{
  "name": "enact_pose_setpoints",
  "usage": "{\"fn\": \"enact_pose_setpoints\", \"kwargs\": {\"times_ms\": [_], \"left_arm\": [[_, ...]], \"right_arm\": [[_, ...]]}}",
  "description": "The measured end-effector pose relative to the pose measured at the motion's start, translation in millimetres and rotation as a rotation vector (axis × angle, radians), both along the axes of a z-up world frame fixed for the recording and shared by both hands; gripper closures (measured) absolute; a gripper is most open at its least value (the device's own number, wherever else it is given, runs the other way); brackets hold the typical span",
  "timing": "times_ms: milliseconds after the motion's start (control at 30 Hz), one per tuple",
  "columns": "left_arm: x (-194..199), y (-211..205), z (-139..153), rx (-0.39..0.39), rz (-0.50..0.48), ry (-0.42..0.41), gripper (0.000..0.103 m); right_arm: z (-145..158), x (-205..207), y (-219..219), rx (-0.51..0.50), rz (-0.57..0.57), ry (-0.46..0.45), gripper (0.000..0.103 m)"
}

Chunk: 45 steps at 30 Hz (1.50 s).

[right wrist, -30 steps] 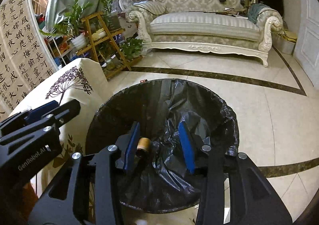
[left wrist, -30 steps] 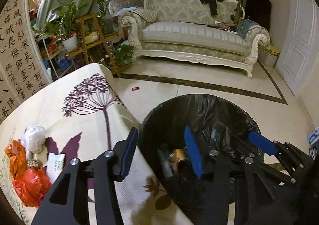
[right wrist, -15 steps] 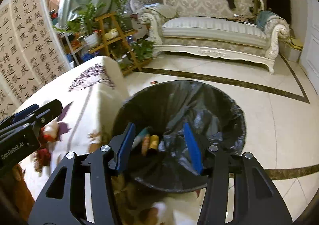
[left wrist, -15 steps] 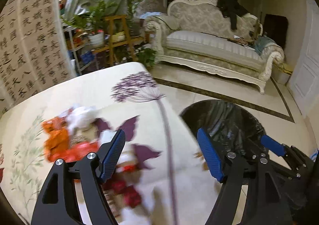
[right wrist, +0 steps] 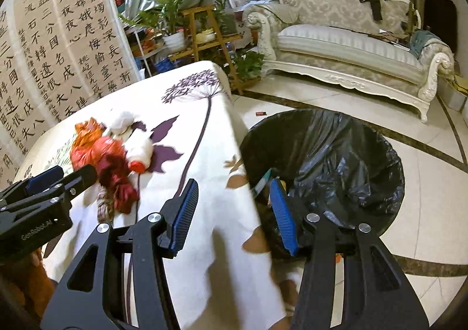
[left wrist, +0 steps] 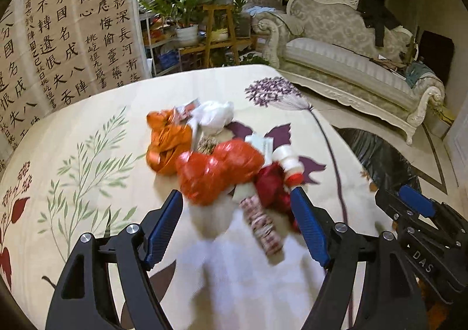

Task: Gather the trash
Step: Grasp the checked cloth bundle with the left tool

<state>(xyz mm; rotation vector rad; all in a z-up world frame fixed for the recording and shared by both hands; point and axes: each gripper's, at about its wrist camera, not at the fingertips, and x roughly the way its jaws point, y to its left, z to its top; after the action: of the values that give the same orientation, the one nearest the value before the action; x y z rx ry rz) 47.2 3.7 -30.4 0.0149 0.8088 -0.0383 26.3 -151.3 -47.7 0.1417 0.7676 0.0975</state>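
A pile of trash lies on the floral tablecloth (left wrist: 87,154): an orange-red plastic bag (left wrist: 219,169), an orange wrapper (left wrist: 166,143), white crumpled paper (left wrist: 213,116), a white bottle with red cap (left wrist: 288,159), a dark red wrapper (left wrist: 272,186) and a patterned tube (left wrist: 261,224). My left gripper (left wrist: 237,227) is open, just short of the pile, with the tube between its fingers. My right gripper (right wrist: 231,213) is open and empty over the table edge beside the black-lined bin (right wrist: 336,160). The pile also shows in the right wrist view (right wrist: 108,157).
The bin stands on the tiled floor right of the table and holds some trash (right wrist: 263,181). A sofa (right wrist: 351,46), a plant stand (right wrist: 204,34) and a calligraphy screen (left wrist: 58,37) stand behind. A small dark item (right wrist: 261,113) lies on the floor.
Both grippers have swung left from above the bin toward the table. The left gripper now faces the trash pile and has opened wider. The right gripper sits at the table edge.
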Motion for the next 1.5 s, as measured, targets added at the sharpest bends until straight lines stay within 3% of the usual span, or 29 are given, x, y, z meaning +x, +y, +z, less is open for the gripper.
{"fn": "enact_pose_setpoints", "kwargs": {"times_ms": [300, 567, 833, 1000, 1067, 1500], "left_arm": [[3.6, 2.1, -18.9, -0.021, 0.017, 0.063, 0.029], [-7.1, 12.3, -22.9, -0.045, 0.04, 0.078, 0.033], [6.4, 4.2, -25.7, -0.044, 0.017, 0.111, 0.033], [-0.6, 2.2, -25.5, -0.035, -0.016, 0.1, 0.064], [-6.0, 1.7, -26.1, -0.02, -0.026, 0.091, 0.081], [-26.1, 39.6, -13.7, -0.051, 0.012, 0.061, 0.083]], "right_arm": [[-3.8, -8.1, -3.9, 0.002, -0.007, 0.014, 0.053], [-3.1, -8.8, -8.7, 0.013, -0.011, 0.012, 0.053], [-1.8, -7.4, -4.7, 0.017, -0.002, 0.015, 0.053], [1.3, -7.5, 1.6, 0.018, 0.015, 0.011, 0.053], [1.9, -6.3, 5.7, 0.017, 0.025, 0.01, 0.053], [7.3, 2.8, 57.3, 0.01, 0.152, 0.006, 0.053]]}}
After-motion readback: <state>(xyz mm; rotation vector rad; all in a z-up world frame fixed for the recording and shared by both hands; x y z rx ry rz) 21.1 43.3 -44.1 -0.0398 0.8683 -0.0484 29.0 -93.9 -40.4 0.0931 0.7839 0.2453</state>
